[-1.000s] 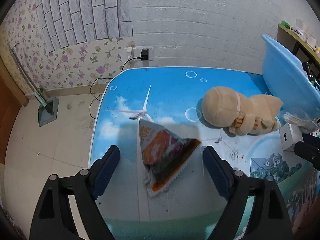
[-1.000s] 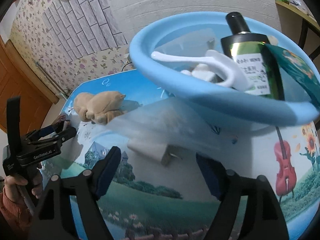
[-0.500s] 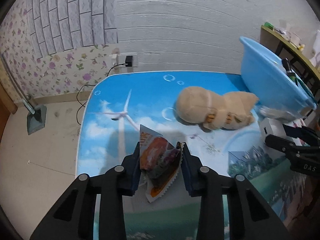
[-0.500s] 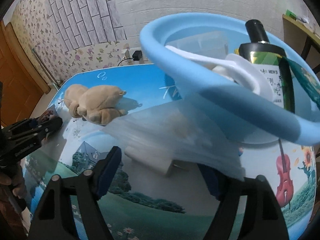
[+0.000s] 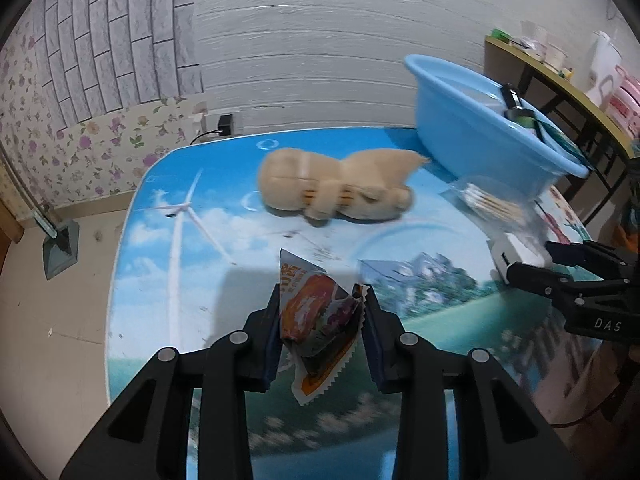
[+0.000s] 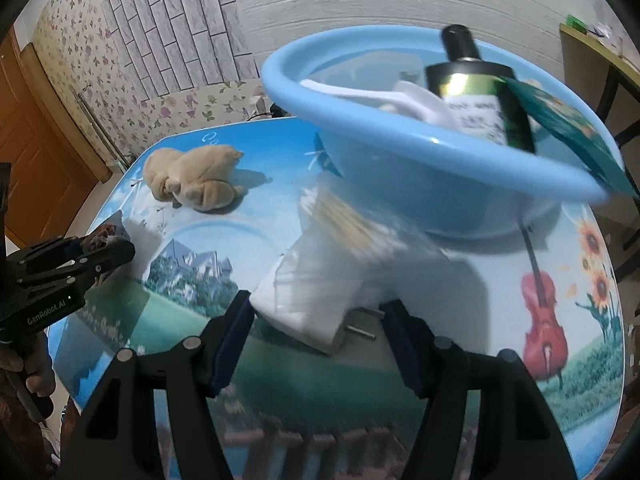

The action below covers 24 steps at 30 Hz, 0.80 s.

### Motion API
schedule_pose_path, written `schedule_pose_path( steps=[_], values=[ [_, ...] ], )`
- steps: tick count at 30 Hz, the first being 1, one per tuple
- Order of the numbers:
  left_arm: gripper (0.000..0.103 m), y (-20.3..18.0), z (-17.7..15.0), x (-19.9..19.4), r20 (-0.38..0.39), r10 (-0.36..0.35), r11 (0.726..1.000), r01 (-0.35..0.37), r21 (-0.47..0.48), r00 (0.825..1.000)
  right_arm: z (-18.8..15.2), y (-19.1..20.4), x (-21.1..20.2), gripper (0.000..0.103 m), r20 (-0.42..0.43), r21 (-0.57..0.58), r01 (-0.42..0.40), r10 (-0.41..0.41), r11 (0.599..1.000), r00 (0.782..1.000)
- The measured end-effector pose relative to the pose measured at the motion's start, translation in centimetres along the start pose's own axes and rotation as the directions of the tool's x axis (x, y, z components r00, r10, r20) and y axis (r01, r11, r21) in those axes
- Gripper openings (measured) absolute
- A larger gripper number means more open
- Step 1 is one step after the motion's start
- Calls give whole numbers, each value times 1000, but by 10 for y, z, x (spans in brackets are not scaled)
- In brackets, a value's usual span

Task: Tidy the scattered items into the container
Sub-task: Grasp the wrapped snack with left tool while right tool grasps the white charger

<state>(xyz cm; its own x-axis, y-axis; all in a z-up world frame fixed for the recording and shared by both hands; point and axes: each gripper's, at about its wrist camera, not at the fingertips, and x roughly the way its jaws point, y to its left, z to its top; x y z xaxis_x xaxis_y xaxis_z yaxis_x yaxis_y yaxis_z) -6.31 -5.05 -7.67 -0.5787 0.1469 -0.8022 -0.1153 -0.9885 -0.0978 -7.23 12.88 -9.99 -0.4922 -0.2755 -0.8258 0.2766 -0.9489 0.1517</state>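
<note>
Snack packet (image 5: 320, 320): clamped between the left gripper (image 5: 322, 332) pads, lifted off the table (image 5: 200, 216); right gripper (image 6: 318, 344): jaws spread around the white plug (image 6: 308, 300); plush toy (image 5: 336, 190) lying beside the blue basin (image 5: 472, 136).

The left gripper (image 5: 322, 322) is closed tight. Its two fingers squeeze the snack bag (image 5: 316, 320) from both sides, and the bag sticks up between them. The right gripper (image 6: 318, 338) is wide open, with one finger on each side of the white plug (image 6: 308, 300), not touching it. The person's left hand (image 6: 34, 372) holds the handle of the left gripper, low at the side.
</note>
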Motion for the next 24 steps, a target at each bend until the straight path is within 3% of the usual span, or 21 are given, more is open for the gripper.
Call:
schedule_pose_path(
  steps=[11, 24],
  values=[
    [34, -49, -17, -3, -20, -35, 998, 36, 49, 999, -32, -21, -26, 64, -27, -42, -42, 41, 998, 999],
    [38, -64, -28, -5, -58, 8, 997, -3, 73, 998, -54, -60, -44, 65, -19, -22, 26, -27, 999, 999]
  ],
)
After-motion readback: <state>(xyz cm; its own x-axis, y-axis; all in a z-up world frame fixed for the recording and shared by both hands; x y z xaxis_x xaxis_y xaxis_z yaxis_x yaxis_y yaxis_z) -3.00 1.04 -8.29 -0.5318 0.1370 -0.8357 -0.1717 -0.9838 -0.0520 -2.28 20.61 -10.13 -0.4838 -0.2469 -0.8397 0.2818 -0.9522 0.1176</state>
